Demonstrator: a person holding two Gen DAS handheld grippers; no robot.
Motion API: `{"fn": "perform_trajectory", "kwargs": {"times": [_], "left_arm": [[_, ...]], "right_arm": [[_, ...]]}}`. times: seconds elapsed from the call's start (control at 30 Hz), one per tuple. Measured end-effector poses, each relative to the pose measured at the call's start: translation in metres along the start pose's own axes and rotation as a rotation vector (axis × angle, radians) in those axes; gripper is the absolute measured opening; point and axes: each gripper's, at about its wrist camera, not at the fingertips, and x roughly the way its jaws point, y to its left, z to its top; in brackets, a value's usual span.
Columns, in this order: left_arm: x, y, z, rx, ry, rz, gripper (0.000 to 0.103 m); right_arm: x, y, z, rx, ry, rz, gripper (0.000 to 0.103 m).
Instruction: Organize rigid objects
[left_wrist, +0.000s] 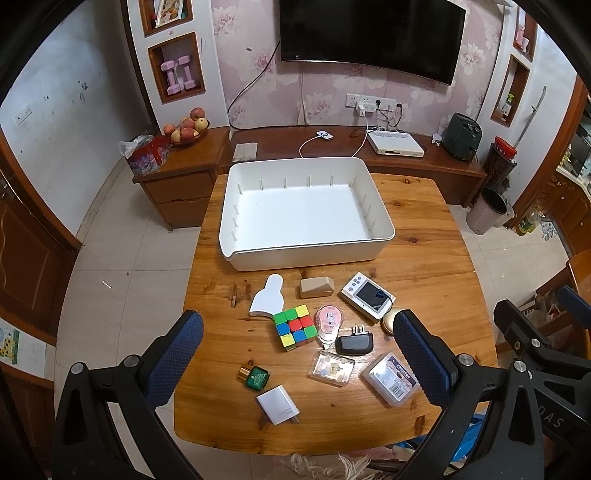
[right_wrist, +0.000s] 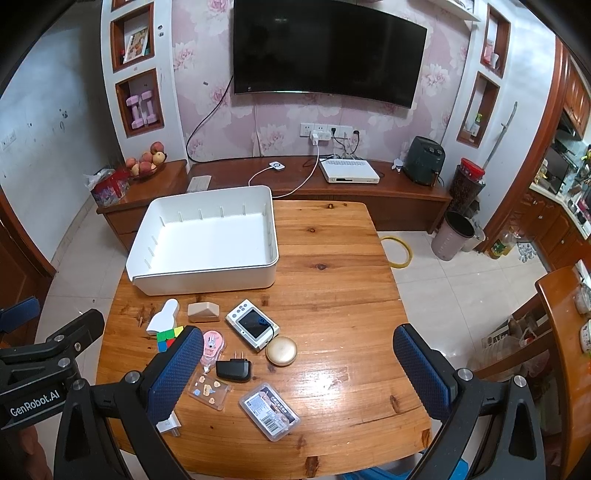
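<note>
Nothing is picked yet: the left gripper (left_wrist: 295, 354) and the right gripper (right_wrist: 299, 369) both hang spread wide and hold nothing. The small objects lie just ahead of them, the Rubik's cube (left_wrist: 294, 326) nearest the left one, and the empty white bin (left_wrist: 306, 210) farther beyond. I judge the next move needs one gripper lowered around an object.

Left gripper (left_wrist: 298, 354): two-finger type, black plastic frame with triangular cut-outs in arms. Fingers (left_wrist: 173, 360) faced with dark blue pads, fine diamond-grid texture, rounded tips. Round silver screw heads at finger pivots and arm joints. Seen from right wrist camera, frame side bears white lettering "GenRobot.AI".

Right gripper (right_wrist: 298, 369): identical build; black frame, blue textured pads (right_wrist: 424, 371), silver pivot screws, triangular recesses. Seen from left wrist camera, partial white letters "DAS" on housing.
</note>
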Motion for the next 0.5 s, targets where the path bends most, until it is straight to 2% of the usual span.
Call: {"fn": "perform_trajectory", "kwargs": {"times": [0.13, 0.27, 0.5], "left_arm": [[-0.018, -0.01, 0.001, -0.001, -0.011, -0.001, 0.102], [-0.018, -0.011, 0.007, -0.001, -0.015, -0.003, 0.102], [-0.015, -0.01, -0.001, -0.001, -0.021, -0.004, 0.102]], "right_arm": [[-0.002, -0.001, 0.003, 0.001, -0.005, 0.001, 0.103], [-0.007, -0.006, 0.006, 0.006, -0.015, 0.003, 0.103], [-0.007, -0.007, 0.006, 0.006, -0.017, 0.005, 0.103]]}}
